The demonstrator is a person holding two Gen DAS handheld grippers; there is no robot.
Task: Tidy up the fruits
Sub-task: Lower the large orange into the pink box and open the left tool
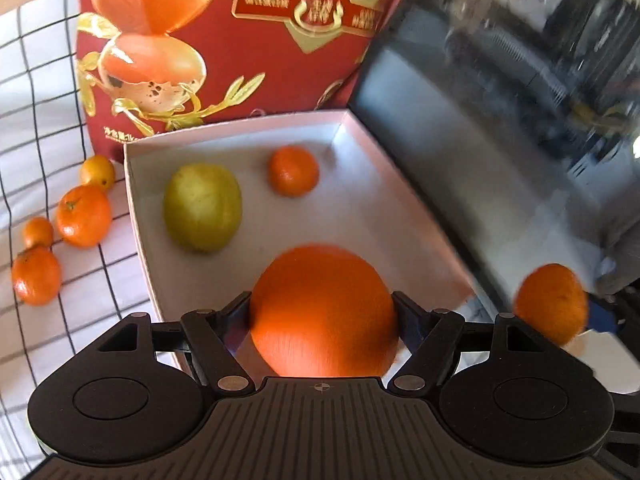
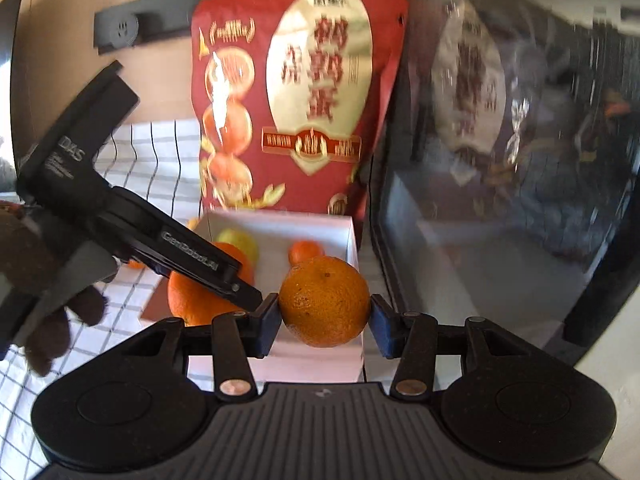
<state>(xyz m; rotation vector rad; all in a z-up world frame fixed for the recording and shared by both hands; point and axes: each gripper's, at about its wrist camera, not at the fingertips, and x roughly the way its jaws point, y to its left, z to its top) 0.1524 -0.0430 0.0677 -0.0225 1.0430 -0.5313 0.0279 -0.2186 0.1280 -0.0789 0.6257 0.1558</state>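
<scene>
- Left gripper [image 1: 322, 312]: black two-finger tool, both pads pressed against the sides of a large smooth orange [image 1: 323, 312], jaws spread wide around it. The fruit sits over the near end of the box.
- Right gripper [image 2: 325, 316]: black tool with blue-faced pads, clamped on a smaller, rough-skinned mandarin [image 2: 325, 301], held above the near right corner of the box.
- White shallow cardboard box [image 1: 134, 200]: open-topped, standing on the cloth. Inside it lie a yellow-green round fruit [image 1: 202, 207] at the left and a small tangerine [image 1: 293, 171] toward the far right corner, the two apart.
- Four small orange citrus fruits [image 1: 83, 216]: loose on the cloth just left of the box, in a rough line; the farthest one is more yellow.
- White cloth with a thin black grid [image 1: 44, 128]: covers the tabletop under the box and the loose fruit.
- Red glossy pouch with gold print and pictured oranges [image 1: 224, 60]: standing upright directly behind the box.
- Dark glass-fronted appliance [image 1: 500, 100]: to the right of the box, reflective.
- Person's hand in a dark brown glove [image 2: 52, 320]: seen from the right wrist view, grasping the left tool's handle.
</scene>
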